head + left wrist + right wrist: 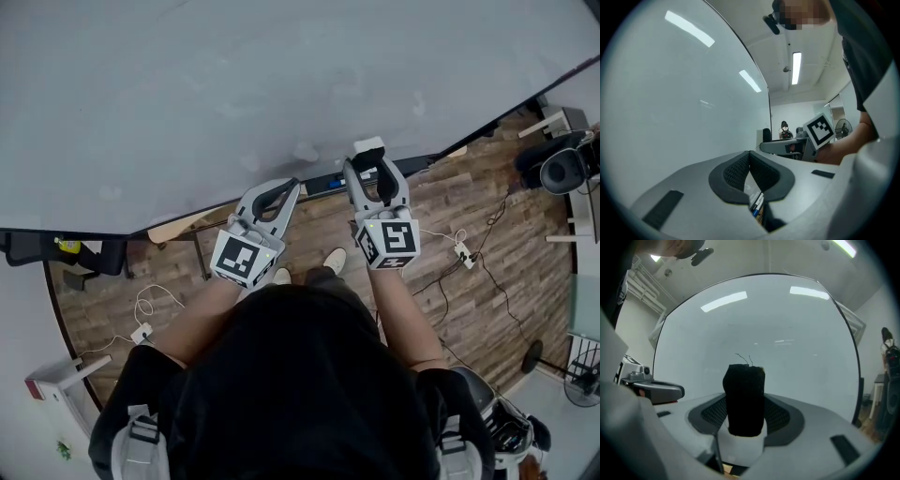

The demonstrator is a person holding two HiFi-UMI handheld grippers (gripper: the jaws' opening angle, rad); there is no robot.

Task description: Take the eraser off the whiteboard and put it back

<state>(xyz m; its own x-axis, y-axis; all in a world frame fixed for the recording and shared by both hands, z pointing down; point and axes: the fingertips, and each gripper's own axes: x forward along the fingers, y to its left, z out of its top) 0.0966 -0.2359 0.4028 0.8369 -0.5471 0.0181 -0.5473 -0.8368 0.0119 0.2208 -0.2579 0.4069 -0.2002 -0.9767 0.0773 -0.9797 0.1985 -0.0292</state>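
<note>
The whiteboard (234, 94) fills the upper part of the head view. My right gripper (374, 167) is shut on the eraser (368, 147), held near the board's lower edge. In the right gripper view the eraser (745, 397) stands upright between the pads, black felt above a white body, in front of the whiteboard (787, 357). Whether it touches the board I cannot tell. My left gripper (287, 190) is beside it to the left, shut and empty. In the left gripper view its pads (740, 171) meet at the tip, with the whiteboard (670, 103) at the left.
A marker tray (323, 183) runs under the board's lower edge. Below lie wooden floor, cables and a power strip (463, 253). A dark chair (561, 169) stands at the right. A person (785, 129) stands far back in the room.
</note>
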